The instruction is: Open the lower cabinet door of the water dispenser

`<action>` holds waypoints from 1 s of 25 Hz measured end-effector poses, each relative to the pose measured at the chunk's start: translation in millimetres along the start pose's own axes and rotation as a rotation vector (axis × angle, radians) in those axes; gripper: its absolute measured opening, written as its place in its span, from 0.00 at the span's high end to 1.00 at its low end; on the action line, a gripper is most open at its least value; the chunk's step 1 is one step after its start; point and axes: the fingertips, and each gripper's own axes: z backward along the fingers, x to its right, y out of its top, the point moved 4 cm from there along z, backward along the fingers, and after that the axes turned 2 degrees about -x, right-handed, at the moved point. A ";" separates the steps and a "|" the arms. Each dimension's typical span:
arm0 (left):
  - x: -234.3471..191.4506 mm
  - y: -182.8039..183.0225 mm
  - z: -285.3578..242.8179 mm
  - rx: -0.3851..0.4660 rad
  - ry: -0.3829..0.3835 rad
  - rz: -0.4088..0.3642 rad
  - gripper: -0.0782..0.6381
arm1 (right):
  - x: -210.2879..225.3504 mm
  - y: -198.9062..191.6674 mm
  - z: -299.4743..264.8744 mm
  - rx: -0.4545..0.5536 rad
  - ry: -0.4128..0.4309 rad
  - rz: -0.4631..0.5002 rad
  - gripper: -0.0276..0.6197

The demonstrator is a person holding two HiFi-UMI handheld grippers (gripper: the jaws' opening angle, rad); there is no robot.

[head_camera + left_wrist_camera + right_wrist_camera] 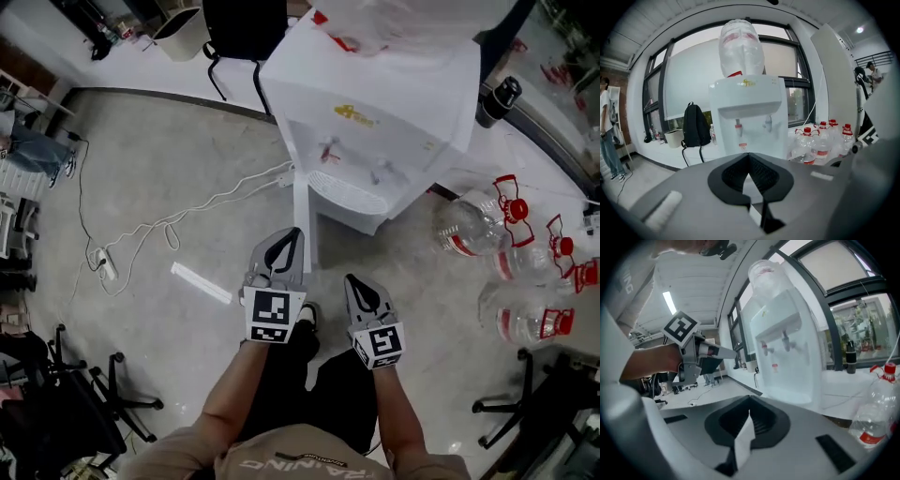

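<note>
The white water dispenser stands ahead of me with an upturned bottle on top. From its lower left front corner a thin white door panel sticks out toward me, seen edge-on, so the lower cabinet stands open. My left gripper hovers just beside that panel's near end, jaws shut and holding nothing. My right gripper floats a little nearer to me, in front of the drip tray, shut and empty as well. In the gripper views both sets of jaws meet at the tip, with the dispenser's taps beyond them.
Several clear bottles with red caps lie on the floor to the right. A power strip with its cable and a white strip lie at the left. Chair bases stand at the lower left; a black backpack leans on the ledge.
</note>
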 end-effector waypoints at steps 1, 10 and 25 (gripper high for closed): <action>-0.1 11.7 8.5 -0.010 -0.015 -0.006 0.88 | -5.9 15.1 4.4 -0.008 0.004 0.010 0.94; -10.8 122.3 82.5 -0.065 -0.090 0.048 0.88 | -32.2 176.7 61.5 -0.031 -0.049 -0.010 0.94; -53.6 337.4 121.2 0.068 -0.252 0.043 0.88 | -23.2 407.4 116.4 0.049 -0.212 -0.003 0.94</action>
